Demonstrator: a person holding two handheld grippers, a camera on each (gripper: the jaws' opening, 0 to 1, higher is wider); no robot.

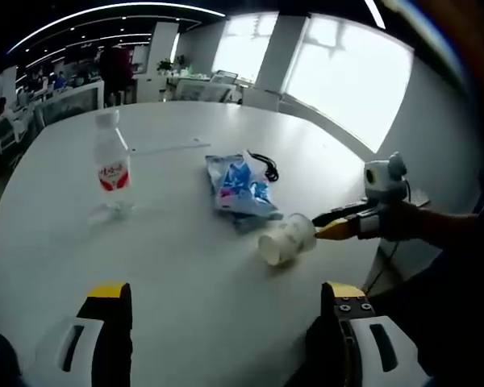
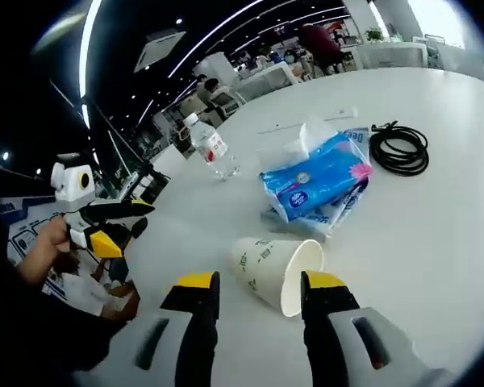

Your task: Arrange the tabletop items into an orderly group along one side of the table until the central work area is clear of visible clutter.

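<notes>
Lying on its side on the white table (image 2: pixel 436 242), the paper cup (image 2: pixel 276 272) sat between the tips of the right gripper (image 2: pixel 252 284), whose jaws stood open around it. Its print, the blue tissue pack (image 2: pixel 316 179) and the red-labelled water bottle (image 1: pixel 111 164) carried no legible writing. The left gripper (image 1: pixel 226 292) hung wide open, well short of the cup

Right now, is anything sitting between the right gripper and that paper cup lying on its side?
Nothing visible. The paper cup lies on its side directly ahead of the open right gripper, its rim by the jaw tips. The tissue pack lies beyond it.
</notes>
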